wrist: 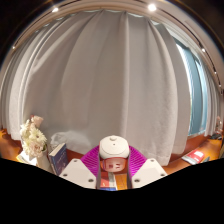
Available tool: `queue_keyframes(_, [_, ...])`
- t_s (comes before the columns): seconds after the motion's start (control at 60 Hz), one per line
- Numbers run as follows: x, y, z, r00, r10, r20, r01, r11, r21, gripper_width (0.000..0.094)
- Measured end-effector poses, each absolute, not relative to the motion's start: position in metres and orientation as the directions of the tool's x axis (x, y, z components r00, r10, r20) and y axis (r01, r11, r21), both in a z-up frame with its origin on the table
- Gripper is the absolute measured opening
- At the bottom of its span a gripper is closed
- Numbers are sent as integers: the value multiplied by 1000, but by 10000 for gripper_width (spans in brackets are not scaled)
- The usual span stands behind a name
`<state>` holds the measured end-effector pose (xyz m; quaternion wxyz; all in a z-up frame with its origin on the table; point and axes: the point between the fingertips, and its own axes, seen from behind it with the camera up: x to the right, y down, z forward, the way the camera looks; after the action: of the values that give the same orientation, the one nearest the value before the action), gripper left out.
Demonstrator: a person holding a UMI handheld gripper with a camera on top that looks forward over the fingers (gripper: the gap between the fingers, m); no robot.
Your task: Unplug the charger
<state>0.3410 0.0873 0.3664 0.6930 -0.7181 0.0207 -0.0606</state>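
A white charger (114, 148) with a rounded top sits between my two fingers, held up in front of the grey curtain (110, 75). Its lower front part looks pinkish-orange. My gripper (113, 162) is shut on the charger: both magenta pads (93, 158) press against its sides. The white finger bodies (78, 172) show at either side below it. No socket or power strip is visible; what is under the charger is hidden by the fingers.
A bunch of pale flowers (33, 135) stands at the left, with a dark book-like object (57, 156) beside it. A wooden table surface (195, 157) with a red-and-white item (198, 155) lies at the right. A window frame (200, 80) runs beside the curtain.
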Motion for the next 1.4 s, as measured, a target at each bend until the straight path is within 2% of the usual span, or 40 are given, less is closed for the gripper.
queue_keyframes(0.033, [352,91,365,994,-109,27,19,-69,-997,366])
queue_keyframes(0.067, [359,87,340,994,-106,-7,-18,-110,-994,366])
queue_keyframes(0.083, [365,90,342,994,-112,-16,-31,-131,-991,365])
queue_keyframes(0.117, [370,83,303,994,-110,-14,-37,-203,-978,365])
queue_keyframes(0.133, [375,88,298,993,-114,-15,-42,-233,-972,365])
queue_keyframes(0.233, [374,61,183,995,-102,-3,-44,-400,-915,366])
queue_keyframes(0.333, [372,56,133,995,-89,-35,-75,-499,-863,368])
queue_keyframes(0.483, [378,53,87,995,-96,-29,-77,-552,-830,367])
queue_keyframes(0.733, [387,40,39,993,-112,-43,-104,-621,-777,412])
queue_keyframes(0.767, [388,42,40,992,-115,-47,-107,-602,-791,434])
queue_keyframes(0.9, [389,43,42,994,-103,-22,-81,-619,-781,527])
queue_keyframes(0.933, [388,44,44,994,-104,-16,-77,-617,-783,603])
queue_keyframes(1.017, [390,44,58,993,-116,6,-66,-607,-792,882])
queue_keyframes(1.067, [388,45,75,993,-119,14,-59,-585,-809,848])
queue_keyframes(1.233, [365,35,141,991,-131,-11,-77,-505,-860,862])
queue_keyframes(1.4, [307,4,208,993,-108,-42,-84,-427,-900,859])
